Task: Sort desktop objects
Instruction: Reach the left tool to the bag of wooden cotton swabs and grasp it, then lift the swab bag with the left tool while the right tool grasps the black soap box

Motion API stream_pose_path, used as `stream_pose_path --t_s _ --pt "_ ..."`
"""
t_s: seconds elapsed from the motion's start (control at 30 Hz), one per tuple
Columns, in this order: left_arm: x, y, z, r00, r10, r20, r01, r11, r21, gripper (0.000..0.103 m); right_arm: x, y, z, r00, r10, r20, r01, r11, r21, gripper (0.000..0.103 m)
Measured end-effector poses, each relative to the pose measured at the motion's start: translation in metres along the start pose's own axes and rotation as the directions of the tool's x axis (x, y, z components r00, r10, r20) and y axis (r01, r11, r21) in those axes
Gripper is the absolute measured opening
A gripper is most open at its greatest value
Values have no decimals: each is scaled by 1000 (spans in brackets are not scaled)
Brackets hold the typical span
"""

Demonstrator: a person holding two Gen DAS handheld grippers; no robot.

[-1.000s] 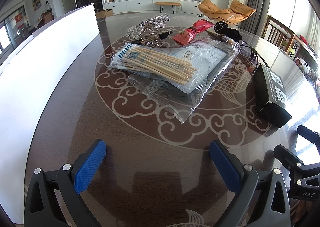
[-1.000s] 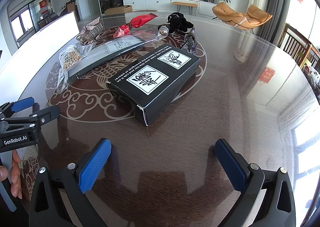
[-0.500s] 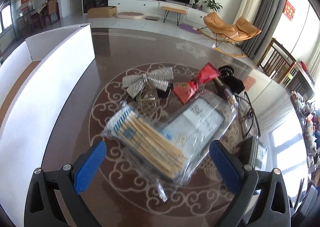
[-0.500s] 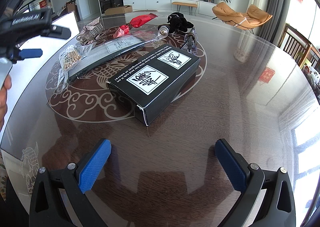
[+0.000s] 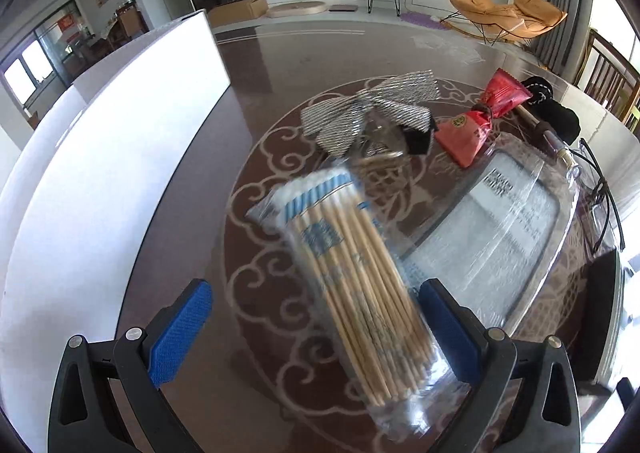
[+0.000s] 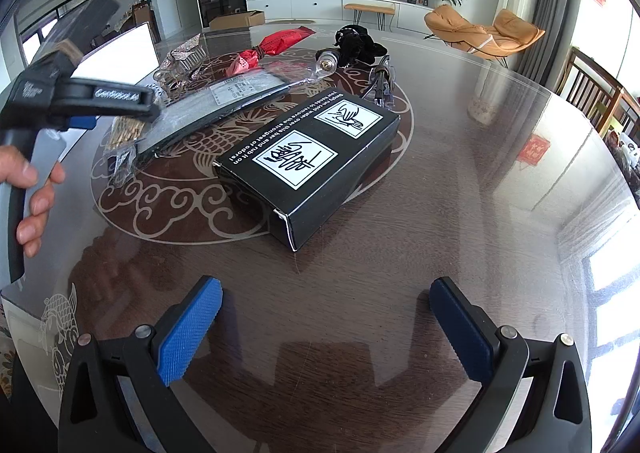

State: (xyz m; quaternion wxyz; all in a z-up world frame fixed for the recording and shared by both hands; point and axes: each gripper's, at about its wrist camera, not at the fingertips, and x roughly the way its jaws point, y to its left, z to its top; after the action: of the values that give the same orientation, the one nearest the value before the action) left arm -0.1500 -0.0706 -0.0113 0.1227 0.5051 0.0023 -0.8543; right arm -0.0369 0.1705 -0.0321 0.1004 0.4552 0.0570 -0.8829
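Observation:
A clear bag of wooden sticks (image 5: 352, 269) lies on the dark round table (image 5: 248, 117), partly over a flat plastic-wrapped pack (image 5: 504, 229). My left gripper (image 5: 316, 333) hovers open above the bag's near end, the sticks lying between its blue pads. In the right wrist view the same bag of sticks (image 6: 126, 131) shows under the left gripper. A black printed box (image 6: 308, 161) lies ahead of my right gripper (image 6: 324, 337), which is open and holds nothing.
A silver bow (image 5: 372, 109), a red wrapped packet (image 5: 484, 117), a black bundle (image 5: 556, 113) and glasses (image 5: 604, 189) lie beyond the bag. A white open box (image 5: 96, 181) stands along the table's left side. A hand (image 6: 28, 193) holds the left gripper's handle.
My left gripper has risen, then moved forward and down over the bag of sticks. The right gripper has stayed where it was.

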Motion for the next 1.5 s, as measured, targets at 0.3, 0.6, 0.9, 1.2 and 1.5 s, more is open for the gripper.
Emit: stream_pose_path --t_s 0.3,0.6,0.9,1.2,1.5 --pt "-30 32 13 989 -128 79 126 992 32 103 1 0 0 1000 0 0 0 1000 0 103" --pt "36 9 42 997 -68 -19 69 996 51 103 1 0 0 1000 0 0 0 1000 0 103" --pt "42 25 43 994 -107 24 107 994 -19 54 1 -1 0 1000 0 0 0 1000 1 103" --pt "13 42 -10 989 -145 19 144 989 27 43 2 -1 0 1000 0 0 0 1000 1 103" --pt "-2 51 -42 984 -148 97 145 989 32 44 2 -1 1 1000 0 0 0 1000 1 103"
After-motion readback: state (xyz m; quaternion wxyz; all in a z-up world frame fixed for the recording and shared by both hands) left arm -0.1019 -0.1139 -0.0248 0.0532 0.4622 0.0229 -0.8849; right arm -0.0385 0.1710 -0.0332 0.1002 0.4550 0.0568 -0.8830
